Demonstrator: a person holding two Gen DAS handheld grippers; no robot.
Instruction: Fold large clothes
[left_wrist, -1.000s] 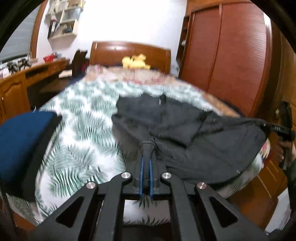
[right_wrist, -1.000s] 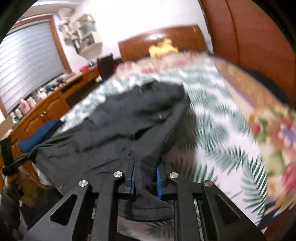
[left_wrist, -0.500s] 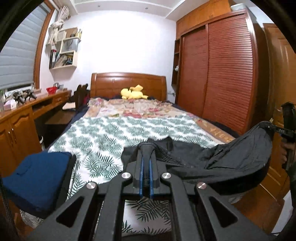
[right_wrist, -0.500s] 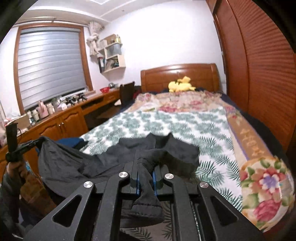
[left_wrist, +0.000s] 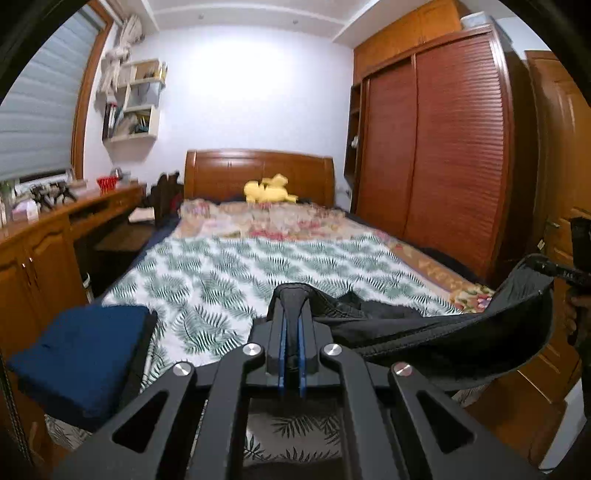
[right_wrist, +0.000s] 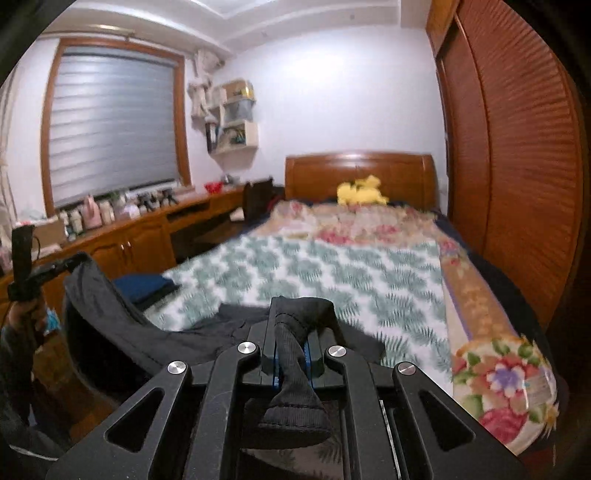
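Bedroom, leaf-print bedspread (left_wrist: 221, 273) ahead — left gripper (left_wrist: 291, 306) and right gripper (right_wrist: 291, 317) each clamped on the dark garment (left_wrist: 443, 332), slung between them.

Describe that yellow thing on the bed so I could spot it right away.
Start at the big wooden headboard at the far end of the bed. Right in front of it, on the floral bedding, lies a yellow soft toy. It is the only bright yellow thing on the bed.
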